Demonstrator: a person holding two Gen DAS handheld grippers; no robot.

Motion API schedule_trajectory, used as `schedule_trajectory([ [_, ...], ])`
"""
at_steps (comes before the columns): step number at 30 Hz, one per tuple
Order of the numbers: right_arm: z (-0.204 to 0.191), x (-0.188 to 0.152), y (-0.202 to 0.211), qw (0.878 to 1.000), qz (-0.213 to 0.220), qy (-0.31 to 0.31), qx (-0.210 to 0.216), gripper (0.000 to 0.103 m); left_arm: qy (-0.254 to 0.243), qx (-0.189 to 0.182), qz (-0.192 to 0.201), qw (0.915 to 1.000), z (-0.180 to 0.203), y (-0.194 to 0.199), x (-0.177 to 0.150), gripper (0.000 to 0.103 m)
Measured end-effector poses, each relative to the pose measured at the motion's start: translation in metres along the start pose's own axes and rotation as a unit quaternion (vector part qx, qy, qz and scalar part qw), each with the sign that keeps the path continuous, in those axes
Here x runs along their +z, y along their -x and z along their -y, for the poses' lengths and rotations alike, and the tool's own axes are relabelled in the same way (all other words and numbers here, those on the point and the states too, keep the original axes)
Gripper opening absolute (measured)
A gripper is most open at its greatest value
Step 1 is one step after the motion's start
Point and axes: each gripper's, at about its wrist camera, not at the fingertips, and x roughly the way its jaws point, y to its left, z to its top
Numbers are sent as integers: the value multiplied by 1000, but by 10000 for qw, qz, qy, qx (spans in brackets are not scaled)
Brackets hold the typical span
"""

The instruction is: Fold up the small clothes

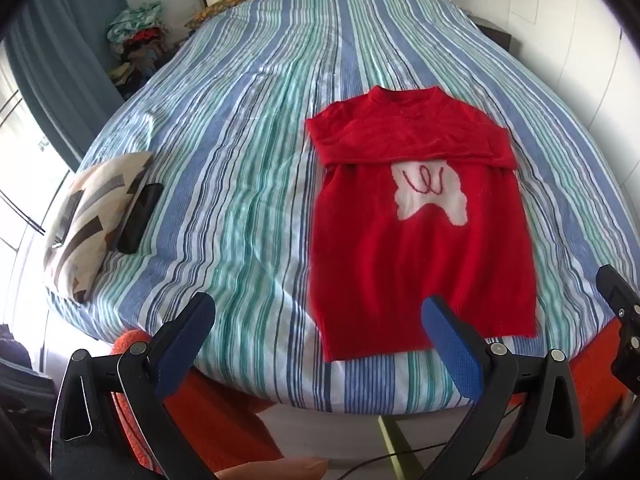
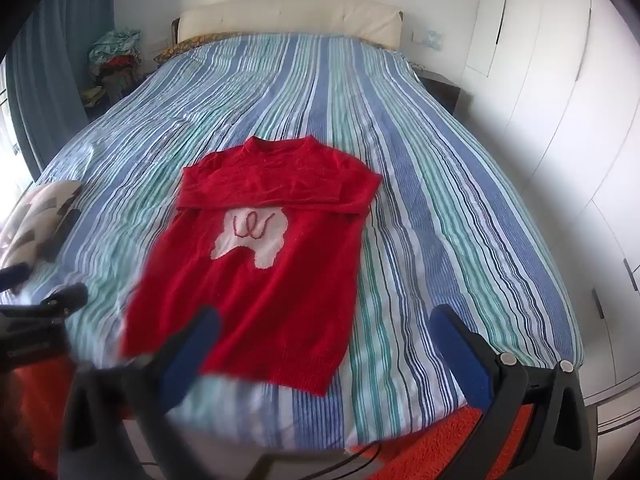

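Note:
A small red sweater (image 1: 424, 248) with a white patch on its chest lies flat on the striped bed cover (image 1: 248, 168), neck away from me. Both sleeves are folded across the chest. It also shows in the right wrist view (image 2: 260, 280). My left gripper (image 1: 316, 340) is open and empty, held above the bed's near edge just left of the sweater's hem. My right gripper (image 2: 324, 348) is open and empty, above the hem's right corner. Its body shows at the right edge of the left wrist view (image 1: 620, 320).
A patterned pillow (image 1: 88, 216) with a black phone (image 1: 140, 218) beside it lies at the bed's left side. A pile of clothes (image 1: 136, 40) stands beyond the bed at the left. White wardrobe doors (image 2: 560, 100) line the right. An orange rug (image 2: 440, 448) lies below the bed's edge.

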Motion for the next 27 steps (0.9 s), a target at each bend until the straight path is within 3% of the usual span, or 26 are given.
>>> schedule_trajectory([
  [3, 2, 1, -3, 10000, -63, -15, 29, 103, -108, 137, 49, 9998, 6, 0, -7, 103],
  [27, -4, -6, -1, 9999, -7, 24, 99, 103, -179, 124, -66, 9997, 8, -1, -8, 103],
])
